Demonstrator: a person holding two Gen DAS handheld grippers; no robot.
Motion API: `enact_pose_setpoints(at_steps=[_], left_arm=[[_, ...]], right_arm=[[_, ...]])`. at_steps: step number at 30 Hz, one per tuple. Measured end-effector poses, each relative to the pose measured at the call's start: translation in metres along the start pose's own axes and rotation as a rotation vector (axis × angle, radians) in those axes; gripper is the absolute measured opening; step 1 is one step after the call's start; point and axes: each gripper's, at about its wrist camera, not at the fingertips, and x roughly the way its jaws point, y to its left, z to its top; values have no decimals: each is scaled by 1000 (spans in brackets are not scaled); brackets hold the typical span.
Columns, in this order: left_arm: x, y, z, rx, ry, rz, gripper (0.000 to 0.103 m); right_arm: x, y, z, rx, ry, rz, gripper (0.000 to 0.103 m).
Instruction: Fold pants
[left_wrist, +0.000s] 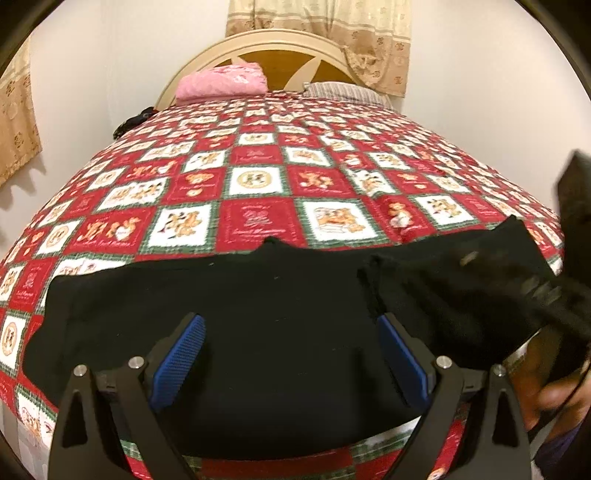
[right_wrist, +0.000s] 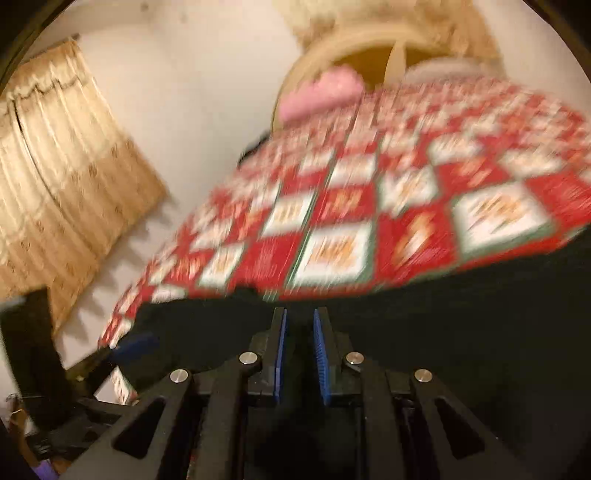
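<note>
Black pants (left_wrist: 229, 306) lie spread across the near edge of a bed with a red and white checked quilt (left_wrist: 258, 184). My left gripper (left_wrist: 291, 325) is open, its blue pads just above the middle of the pants. At the right of the left wrist view, a blurred fold of the black cloth (left_wrist: 480, 280) is lifted over the flat part. My right gripper (right_wrist: 300, 325) is nearly shut, its blue pads a narrow gap apart over the pants (right_wrist: 443, 332); black cloth seems to lie between them, but blur hides the grip. The left gripper's blue pad (right_wrist: 135, 345) shows at lower left.
A pink folded blanket (left_wrist: 221, 83) and a striped pillow (left_wrist: 343, 92) lie at the headboard (left_wrist: 255, 44). A dark item (left_wrist: 131, 122) sits at the bed's far left edge. Beige curtains (right_wrist: 62, 177) hang on the left wall. White walls surround the bed.
</note>
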Motion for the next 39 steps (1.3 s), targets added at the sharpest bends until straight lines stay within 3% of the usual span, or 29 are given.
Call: enact_pose_setpoints(at_steps=[4,6,7,8,11,14,15,18,21,23,27,31,39], left_arm=[[4,-19,2,38,-3,-40,96],[10,-29,2,53,8,-59,96],[15,-35,1,61,19,-67,96],[18,-39,1,65,27,-68,96],[22,-45,-3,74,47,-69,96],[20,-44,-8,85,51,-62,96],[20,-42,-9,84,55,-60,96],[24,-36,-10,55,74,-69,96],[24,-33,-10,28,76,-85,96],[20,-32,-9,24,60,-84,96],[11,-37,-8,44,15,-93,96],[22,-51,-17,99,45,-73,96],[12,-43,-25,98,32,-89,96]], right_arm=[[-59,-33,9,-47,-114,-193,16],[-66,-69,12,-23,-58,-333,16],[-65,-81,12,-6,-21,-381,1],[-66,-103,9,42,5,-406,0],[-79,-139,5,215,-45,-332,0],[-89,-136,6,191,-126,-472,0],[-88,-138,5,200,-129,-470,0],[-88,-141,9,192,-114,-407,0],[-112,-134,8,194,-185,-311,2],[-127,-116,6,146,-222,-299,2],[-135,-84,-20,10,-174,-370,2],[-123,-87,-49,-38,-102,-445,2],[-118,-83,-57,-73,-121,-498,2]])
